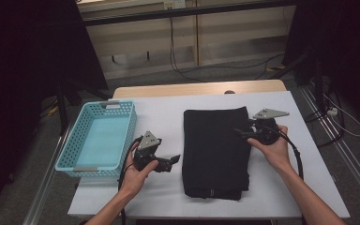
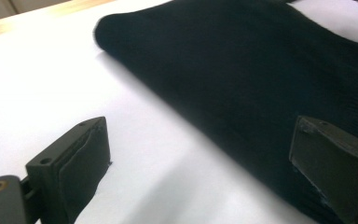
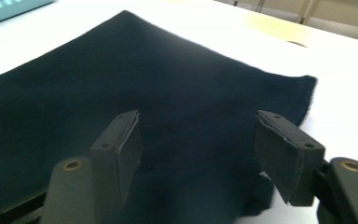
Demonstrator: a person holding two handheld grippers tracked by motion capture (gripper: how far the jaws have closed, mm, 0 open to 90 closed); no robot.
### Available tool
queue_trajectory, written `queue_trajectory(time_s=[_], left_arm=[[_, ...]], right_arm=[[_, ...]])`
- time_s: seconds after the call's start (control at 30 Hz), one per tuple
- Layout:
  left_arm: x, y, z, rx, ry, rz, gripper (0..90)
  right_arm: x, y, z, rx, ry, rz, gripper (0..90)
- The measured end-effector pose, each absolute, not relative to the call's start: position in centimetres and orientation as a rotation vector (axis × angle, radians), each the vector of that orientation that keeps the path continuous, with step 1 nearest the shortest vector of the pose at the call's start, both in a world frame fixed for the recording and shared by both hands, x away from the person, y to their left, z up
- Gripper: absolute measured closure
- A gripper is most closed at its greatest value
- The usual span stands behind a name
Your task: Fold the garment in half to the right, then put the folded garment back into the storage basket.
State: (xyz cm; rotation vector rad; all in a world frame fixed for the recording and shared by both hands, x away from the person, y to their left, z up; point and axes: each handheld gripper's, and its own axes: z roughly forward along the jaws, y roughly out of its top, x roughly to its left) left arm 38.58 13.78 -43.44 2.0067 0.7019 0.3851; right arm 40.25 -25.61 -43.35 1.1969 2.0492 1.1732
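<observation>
White table bears basket, perhaps folded cloth.

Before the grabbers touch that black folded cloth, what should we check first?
1. Left gripper open: ok; its fingers stand wide apart.
2. Right gripper open: ok; wide gap in the right gripper view.
3. Folded black knit cloth lying flat on the white table: ok.
4. Left gripper at the cloth: not ok; it sits just short of the cloth's left edge, over the table.
5. Right gripper at the cloth: ok; it is over the right edge near the far corner, though contact cannot be told.
6. Light blue plastic basket empty: ok.
</observation>
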Motion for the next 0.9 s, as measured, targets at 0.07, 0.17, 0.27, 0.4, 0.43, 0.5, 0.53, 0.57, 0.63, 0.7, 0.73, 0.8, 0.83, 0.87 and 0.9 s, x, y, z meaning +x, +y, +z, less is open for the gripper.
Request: queue_trajectory(time_s=[0.07, 0.17, 0.27, 0.4, 0.43, 0.5, 0.53, 0.57, 0.63, 0.7, 0.73, 0.8, 0.83, 0.87, 0.9], left_arm=[[38.6, 13.9, -43.4, 1.996, 0.72, 0.381, 5.2], [38.7, 14.0, -43.5, 2.003, 0.718, 0.387, 5.2], [38.7, 14.0, -43.5, 2.018, 0.707, 0.393, 5.2], [38.7, 13.8, -43.6, 2.029, 0.694, 0.388, 5.2], [38.7, 13.8, -43.6, 2.034, 0.693, 0.38, 5.2], [38.6, 13.8, -43.6, 2.027, 0.698, 0.375, 5.2], [38.7, 14.0, -43.6, 2.034, 0.693, 0.38, 5.2], [38.6, 14.0, -43.6, 2.021, 0.7, 0.375, 5.2], [38.7, 14.2, -43.5, 2.028, 0.702, 0.378, 5.2], [38.7, 14.2, -43.5, 2.026, 0.698, 0.383, 5.2], [38.8, 14.3, -43.5, 2.025, 0.696, 0.39, 5.2], [38.8, 14.2, -43.5, 2.012, 0.707, 0.385, 5.2], [38.8, 14.2, -43.5, 2.014, 0.708, 0.388, 5.2], [38.7, 14.2, -43.6, 2.02, 0.711, 0.393, 5.2], [38.7, 14.2, -43.6, 2.02, 0.711, 0.393, 5.2]], right_arm=[[39.8, -25.4, -43.4, 1.178, 2.062, 1.176, 31.7], [39.1, -24.9, -43.4, 1.156, 2.088, 1.177, 28.8], [38.4, -24.6, -43.1, 1.146, 2.11, 1.194, 25.9], [37.4, -24.3, -43.0, 1.131, 2.139, 1.207, 25.4], [37.2, -24.1, -43.1, 1.128, 2.147, 1.206, 24.6], [36.8, -23.8, -43.1, 1.118, 2.18, 1.209, 22.5], [36.6, -23.6, -43.1, 1.112, 2.192, 1.207, 22.5], [36.4, -23.5, -43.1, 1.105, 2.197, 1.208, 22.3], [35.8, -23.3, -42.9, 1.097, 2.208, 1.229, 22.6], [35.3, -23.2, -42.9, 1.09, 2.221, 1.225, 22.2], [34.9, -23.0, -42.9, 1.081, 2.226, 1.226, 22.2], [34.5, -22.7, -43.0, 1.063, 2.247, 1.221, 21.9], [34.2, -22.5, -43.1, 1.047, 2.263, 1.213, 21.2], [33.8, -22.3, -43.2, 1.033, 2.275, 1.208, 21.2], [33.5, -22.1, -43.2, 1.021, 2.287, 1.211, 21.2]])
